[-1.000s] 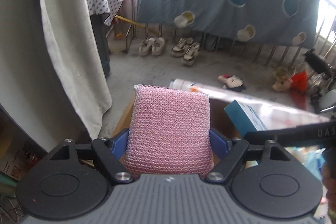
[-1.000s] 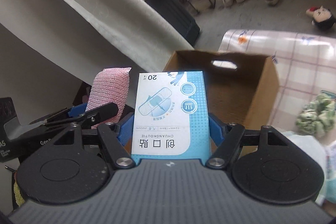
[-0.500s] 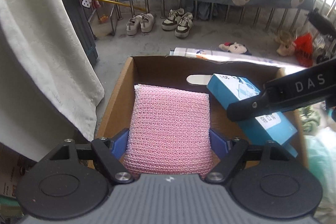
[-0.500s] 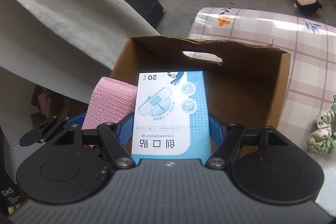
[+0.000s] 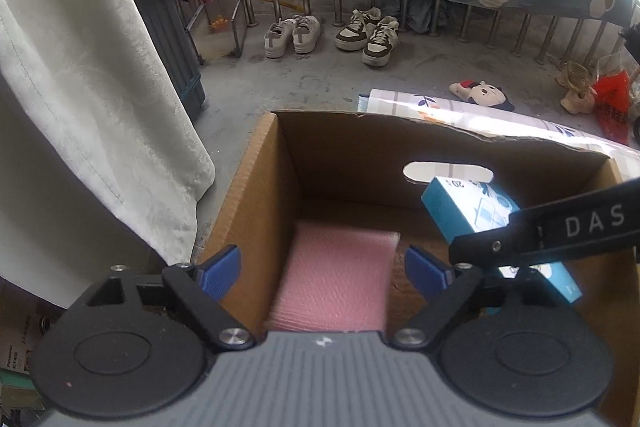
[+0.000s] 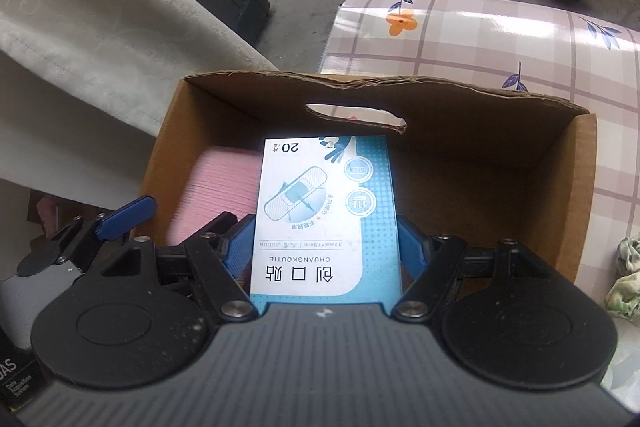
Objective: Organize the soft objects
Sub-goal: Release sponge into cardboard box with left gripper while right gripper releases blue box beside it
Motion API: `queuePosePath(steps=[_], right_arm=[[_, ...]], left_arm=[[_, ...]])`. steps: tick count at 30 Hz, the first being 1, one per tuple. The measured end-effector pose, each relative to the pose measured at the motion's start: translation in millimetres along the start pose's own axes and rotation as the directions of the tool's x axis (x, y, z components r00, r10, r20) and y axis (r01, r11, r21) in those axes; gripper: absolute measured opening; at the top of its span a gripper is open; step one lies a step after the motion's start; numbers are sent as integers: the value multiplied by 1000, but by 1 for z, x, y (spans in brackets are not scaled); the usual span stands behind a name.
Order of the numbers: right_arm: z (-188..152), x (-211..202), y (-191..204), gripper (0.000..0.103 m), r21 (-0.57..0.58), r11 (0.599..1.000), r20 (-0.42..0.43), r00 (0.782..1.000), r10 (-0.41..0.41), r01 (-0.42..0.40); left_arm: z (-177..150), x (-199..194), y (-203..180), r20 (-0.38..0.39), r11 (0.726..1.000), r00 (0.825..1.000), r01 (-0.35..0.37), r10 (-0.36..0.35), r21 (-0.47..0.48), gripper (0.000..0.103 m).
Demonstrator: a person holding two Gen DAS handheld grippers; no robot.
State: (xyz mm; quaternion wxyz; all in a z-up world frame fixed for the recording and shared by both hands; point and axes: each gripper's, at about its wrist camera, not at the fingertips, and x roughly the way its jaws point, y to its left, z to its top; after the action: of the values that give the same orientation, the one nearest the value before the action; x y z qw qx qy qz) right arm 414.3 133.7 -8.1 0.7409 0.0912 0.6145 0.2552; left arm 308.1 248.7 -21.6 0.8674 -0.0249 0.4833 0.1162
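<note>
An open cardboard box [image 5: 248, 195] [image 6: 576, 179] stands below both grippers. The pink mesh sponge [image 5: 336, 279] [image 6: 216, 187] is blurred, free inside the box between and below the blue pads of my left gripper [image 5: 322, 269], whose jaws are opening and no longer touch it. My right gripper [image 6: 326, 243] is shut on a blue and white box of plasters [image 6: 324, 211] [image 5: 480, 211], holding it over the box's inside, just right of the left gripper.
The box sits at the corner of a table with a checked floral cloth [image 6: 480, 39]. A pale curtain [image 5: 80, 107] hangs at left. A green scrunchie [image 6: 624, 283] lies on the table at right. Shoes [image 5: 328, 31] and a plush doll [image 5: 484, 95] lie on the floor.
Both grippers have come down over the box. The left jaws have spread and let the pink sponge drop into the box. The right gripper still holds the plaster box.
</note>
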Motion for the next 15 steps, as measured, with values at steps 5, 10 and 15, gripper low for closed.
queuePosePath(steps=[5,10,15], right_arm=[[4,11,2,72,13,1000,-2,1000,-9,9],[4,21,3,72,19,999,-15,1000,-26,26],[5,27,1,72,44,999,-31,999,-26,27]], left_arm=[[5,2,1,4,1000,1000,-6,6,-6,90],[7,-1,0,-2,1000,1000,-22,22,3,90],[8,-1,-1,-7,1000,1000,-24,24,-1,90]])
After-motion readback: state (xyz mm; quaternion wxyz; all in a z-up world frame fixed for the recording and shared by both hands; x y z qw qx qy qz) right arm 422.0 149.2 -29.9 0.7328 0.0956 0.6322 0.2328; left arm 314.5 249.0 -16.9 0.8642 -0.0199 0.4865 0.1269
